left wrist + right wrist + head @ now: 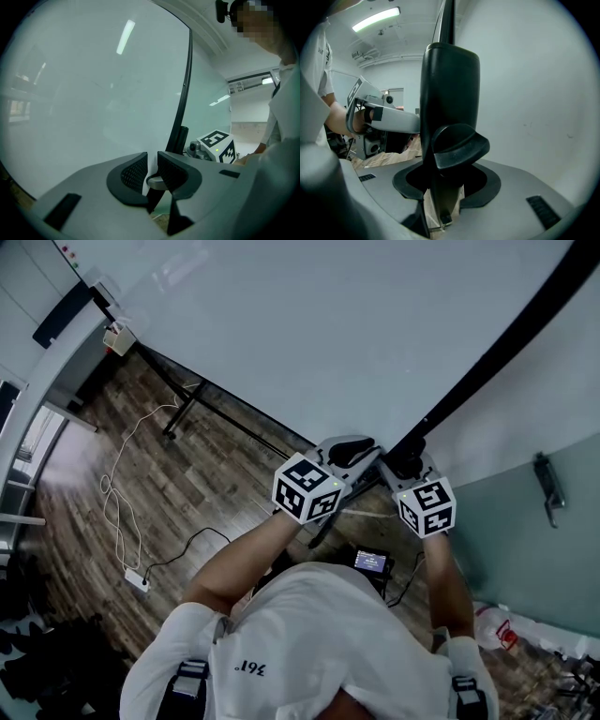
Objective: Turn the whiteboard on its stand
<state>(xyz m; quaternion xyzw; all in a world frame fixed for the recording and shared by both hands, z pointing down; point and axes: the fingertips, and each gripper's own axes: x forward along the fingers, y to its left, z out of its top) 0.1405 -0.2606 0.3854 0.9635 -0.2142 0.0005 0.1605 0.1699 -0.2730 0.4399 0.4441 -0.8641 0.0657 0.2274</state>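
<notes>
In the head view the large white whiteboard (281, 324) tilts, left gripper (351, 453) and right gripper (407, 463) at its lower corner; the left gripper view shows fingers pinched on its thin edge, the right gripper view fingers clamped round its black frame bar (450, 84).

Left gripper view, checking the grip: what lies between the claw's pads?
The whiteboard's thin white edge stands inside the left claw, shown in the left gripper view.

Whiteboard (309, 324) runs off the head view's top edge. Your arms hide the stand's (199, 385) near end. Small screen device (372, 562) unreadable.
</notes>
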